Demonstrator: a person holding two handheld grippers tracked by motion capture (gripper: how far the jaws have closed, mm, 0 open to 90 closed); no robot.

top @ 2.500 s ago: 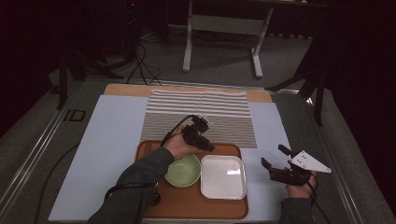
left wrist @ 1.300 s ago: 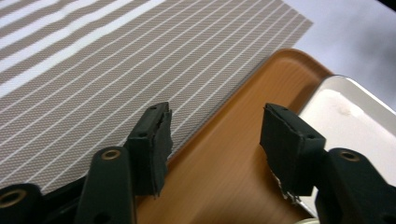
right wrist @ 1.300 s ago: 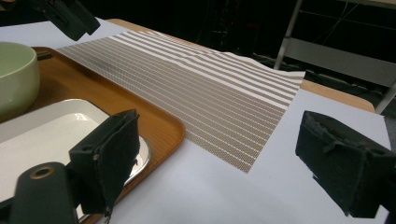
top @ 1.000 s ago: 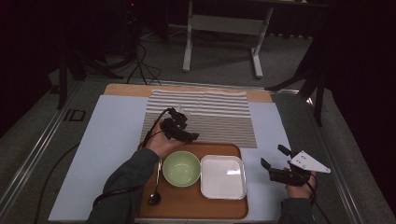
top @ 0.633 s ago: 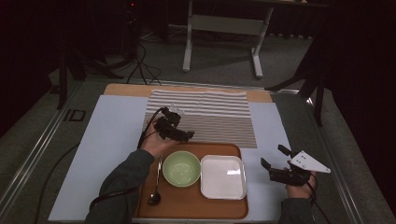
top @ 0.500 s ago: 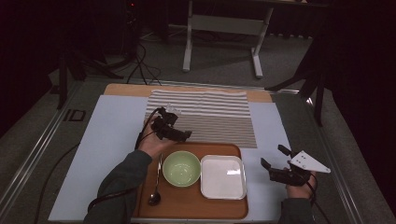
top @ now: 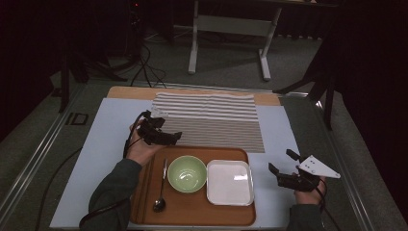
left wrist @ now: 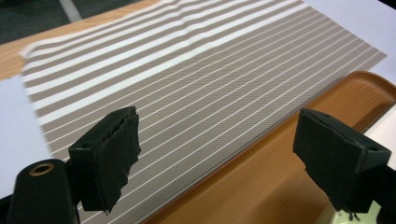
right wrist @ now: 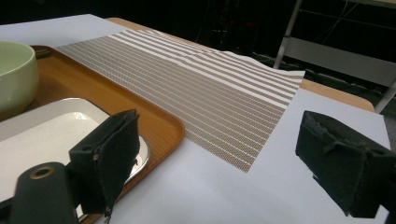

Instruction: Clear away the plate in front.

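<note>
Pale blue table covering (top: 101, 159) carries a brown-and-white striped placemat (top: 211, 120) beyond an orange-brown wooden tray (top: 202, 211). Left gripper (top: 166, 136), jaws just opened wide and empty, hovers at the tray's far-left corner; right gripper (top: 281, 169), spread and empty, waits beside the tray. Next likely calls for reaching the light green ceramic bowl (top: 187, 173).

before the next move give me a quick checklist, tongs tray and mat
1. Left tongs open, nothing between them: ok; they have just been opening.
2. Right tongs open and empty, right of the tray: ok.
3. Green bowl upright on the tray: ok.
4. White dish beside the bowl on the tray: ok.
5. Spoon lying left of the bowl: ok.
6. Striped mat perfectly flat: not ok, far edge ripples.
</note>
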